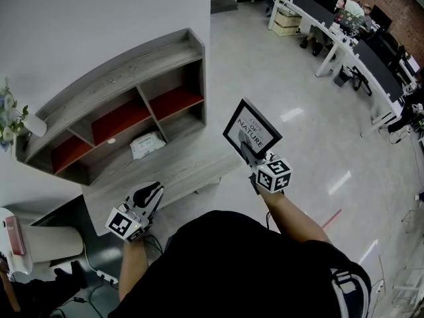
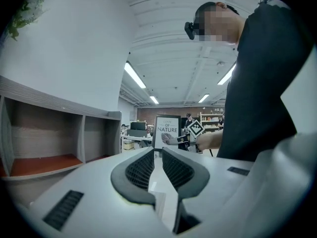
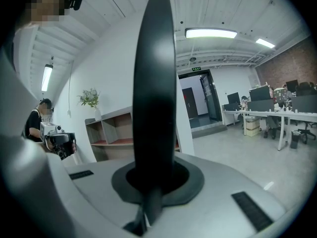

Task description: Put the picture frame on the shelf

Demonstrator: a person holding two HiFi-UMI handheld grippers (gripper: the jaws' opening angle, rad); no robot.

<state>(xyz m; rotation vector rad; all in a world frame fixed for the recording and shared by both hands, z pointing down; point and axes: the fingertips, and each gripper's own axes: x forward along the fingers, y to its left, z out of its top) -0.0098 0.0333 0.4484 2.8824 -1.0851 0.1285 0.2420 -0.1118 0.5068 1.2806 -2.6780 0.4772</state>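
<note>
The picture frame (image 1: 250, 132) is black-edged, with a white print that reads "NATURE". My right gripper (image 1: 246, 150) is shut on its lower edge and holds it up over the floor, right of the shelf (image 1: 132, 78). In the right gripper view the frame (image 3: 156, 83) stands edge-on between the jaws (image 3: 154, 180). The shelf is grey wood with open cubbies that have red floors. My left gripper (image 1: 156, 187) hovers near the shelf's low front ledge, shut and with nothing in it. The left gripper view shows its pads together (image 2: 157, 151), with the frame (image 2: 166, 130) beyond them.
A white packet (image 1: 147, 144) lies in a lower cubby. A white vase with a plant (image 1: 13, 121) stands at the shelf's left end. Office desks (image 1: 331, 25) with seated people run along the far right. A white bin-like object (image 1: 40, 244) sits at lower left.
</note>
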